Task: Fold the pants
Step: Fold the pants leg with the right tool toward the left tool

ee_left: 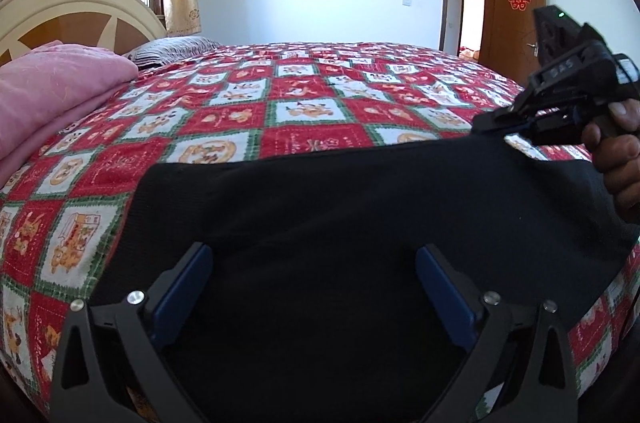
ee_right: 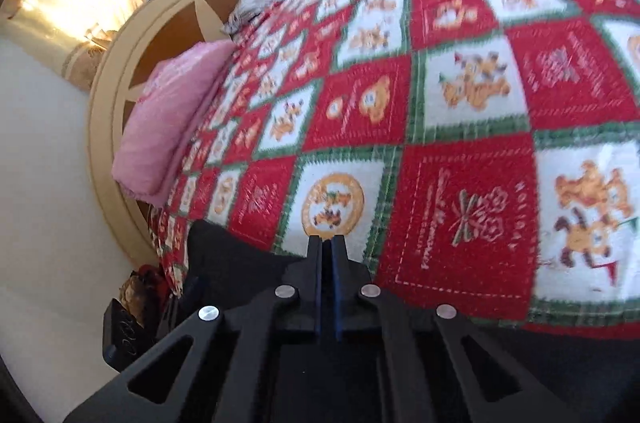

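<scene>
The black pants (ee_left: 360,215) lie flat near the front edge of the bed. My left gripper (ee_left: 314,255) is open, its blue pads spread wide just above the pants, holding nothing. My right gripper (ee_left: 486,121) shows at the right of the left wrist view, held in a hand, pinching the pants' far right corner and lifting it a little. In the right wrist view my right gripper (ee_right: 327,243) has its jaws together on a fold of the black pants (ee_right: 248,259).
The bed has a red, white and green patchwork cover (ee_left: 304,103). A folded pink blanket (ee_left: 52,95) and a striped pillow (ee_left: 172,49) lie by the headboard (ee_left: 80,11) at the left. An open door (ee_left: 516,19) stands at the back right.
</scene>
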A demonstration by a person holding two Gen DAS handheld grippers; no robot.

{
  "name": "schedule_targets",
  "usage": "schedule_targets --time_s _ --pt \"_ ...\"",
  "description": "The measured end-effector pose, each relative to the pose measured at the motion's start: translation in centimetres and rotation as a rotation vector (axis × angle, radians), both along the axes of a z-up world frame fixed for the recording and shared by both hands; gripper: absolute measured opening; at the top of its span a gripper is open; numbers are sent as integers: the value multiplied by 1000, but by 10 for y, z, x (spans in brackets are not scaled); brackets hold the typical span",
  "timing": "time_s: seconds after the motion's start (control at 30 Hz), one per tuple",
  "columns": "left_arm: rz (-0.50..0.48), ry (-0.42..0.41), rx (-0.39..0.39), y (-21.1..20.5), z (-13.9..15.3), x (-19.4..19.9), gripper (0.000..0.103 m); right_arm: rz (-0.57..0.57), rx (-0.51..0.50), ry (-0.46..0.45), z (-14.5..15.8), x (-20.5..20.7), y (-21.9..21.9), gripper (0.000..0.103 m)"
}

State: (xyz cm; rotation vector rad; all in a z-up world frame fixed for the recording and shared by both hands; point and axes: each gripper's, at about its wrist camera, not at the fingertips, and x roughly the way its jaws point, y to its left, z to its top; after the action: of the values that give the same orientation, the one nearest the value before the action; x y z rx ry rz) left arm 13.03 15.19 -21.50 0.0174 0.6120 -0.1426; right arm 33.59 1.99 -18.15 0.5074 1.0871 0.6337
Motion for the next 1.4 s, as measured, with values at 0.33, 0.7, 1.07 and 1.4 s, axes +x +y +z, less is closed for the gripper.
schedule_targets --time_s 0.33,0.7,1.07,1.4 --pt "0 -8 31 -3 -3 1 103 -27 -137 -13 -20 11 3 3" --pt "43 -21 15 1 14 -5 103 -9 -209 -159 17 -46 -35 41" --pt "88 25 12 6 12 -3 103 -4 -224 -139 -6 -98 -67 42" --pt "117 15 77 2 0 -2 103 -332 -369 -93 -1 -137 -205 50"
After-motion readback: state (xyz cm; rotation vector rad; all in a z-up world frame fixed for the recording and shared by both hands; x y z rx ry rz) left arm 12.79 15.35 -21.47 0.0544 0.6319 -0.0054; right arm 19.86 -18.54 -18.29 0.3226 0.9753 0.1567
